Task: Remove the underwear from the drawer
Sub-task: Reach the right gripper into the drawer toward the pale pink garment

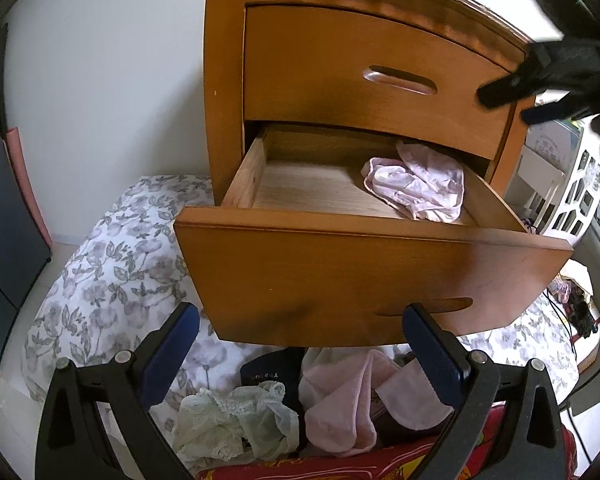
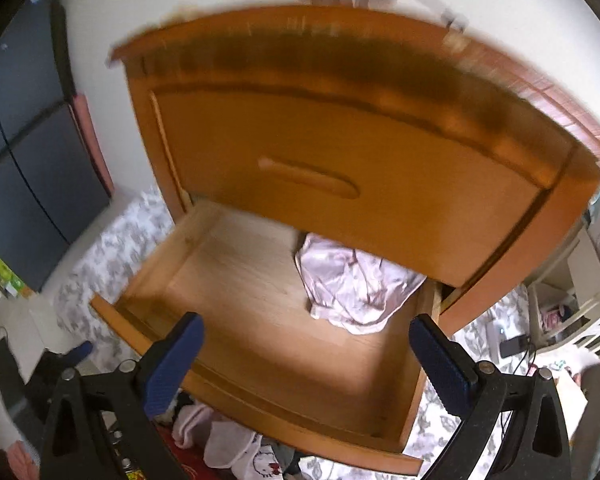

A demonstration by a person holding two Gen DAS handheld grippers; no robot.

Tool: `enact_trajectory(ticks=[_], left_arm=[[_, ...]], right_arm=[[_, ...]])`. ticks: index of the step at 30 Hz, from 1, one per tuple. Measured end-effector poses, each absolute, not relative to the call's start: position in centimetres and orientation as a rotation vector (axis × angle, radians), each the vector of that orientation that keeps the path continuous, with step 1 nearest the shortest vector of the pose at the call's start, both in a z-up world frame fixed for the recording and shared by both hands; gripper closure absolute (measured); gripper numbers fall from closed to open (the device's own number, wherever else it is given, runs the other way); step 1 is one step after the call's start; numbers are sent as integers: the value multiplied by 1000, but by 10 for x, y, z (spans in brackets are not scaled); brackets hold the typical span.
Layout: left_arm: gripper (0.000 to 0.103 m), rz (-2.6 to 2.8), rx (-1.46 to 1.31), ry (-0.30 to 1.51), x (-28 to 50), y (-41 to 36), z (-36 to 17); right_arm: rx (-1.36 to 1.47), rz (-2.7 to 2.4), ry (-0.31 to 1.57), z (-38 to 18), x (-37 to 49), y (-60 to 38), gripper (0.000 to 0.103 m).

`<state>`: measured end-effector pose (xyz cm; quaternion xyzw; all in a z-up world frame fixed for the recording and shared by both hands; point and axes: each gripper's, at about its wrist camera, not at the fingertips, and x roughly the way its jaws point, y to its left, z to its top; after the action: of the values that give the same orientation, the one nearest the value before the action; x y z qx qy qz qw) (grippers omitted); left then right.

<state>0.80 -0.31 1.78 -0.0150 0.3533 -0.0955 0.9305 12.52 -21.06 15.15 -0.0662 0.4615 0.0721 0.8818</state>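
A wooden nightstand has its lower drawer (image 1: 372,268) pulled out. One crumpled pale pink piece of underwear (image 1: 416,186) lies at the drawer's back right, also seen as the pink underwear (image 2: 354,286) under the upper drawer's front. My left gripper (image 1: 300,322) is open, low in front of the drawer face, holding nothing. My right gripper (image 2: 306,334) is open above the drawer's front edge (image 2: 260,396), short of the garment. From the left wrist view the right gripper (image 1: 512,104) shows as dark fingers beside the upper drawer.
A pile of taken-out garments lies below the drawer: a white lace piece (image 1: 228,420), a pink cloth (image 1: 352,404) and a dark item (image 1: 272,376). A floral quilt (image 1: 112,280) covers the floor. A white rack (image 1: 572,184) stands right of the nightstand; dark panels (image 2: 32,184) stand left.
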Motion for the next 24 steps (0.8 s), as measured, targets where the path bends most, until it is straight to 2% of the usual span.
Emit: enact_trajectory(ticks=[7, 24], left_arm=[[2, -202, -37, 741, 11, -3, 15], [2, -233, -46, 753, 15, -3, 12]], right_arm=[[-112, 133, 1171, 89, 171, -219, 1], [-197, 60, 1331, 20, 230, -229, 1]])
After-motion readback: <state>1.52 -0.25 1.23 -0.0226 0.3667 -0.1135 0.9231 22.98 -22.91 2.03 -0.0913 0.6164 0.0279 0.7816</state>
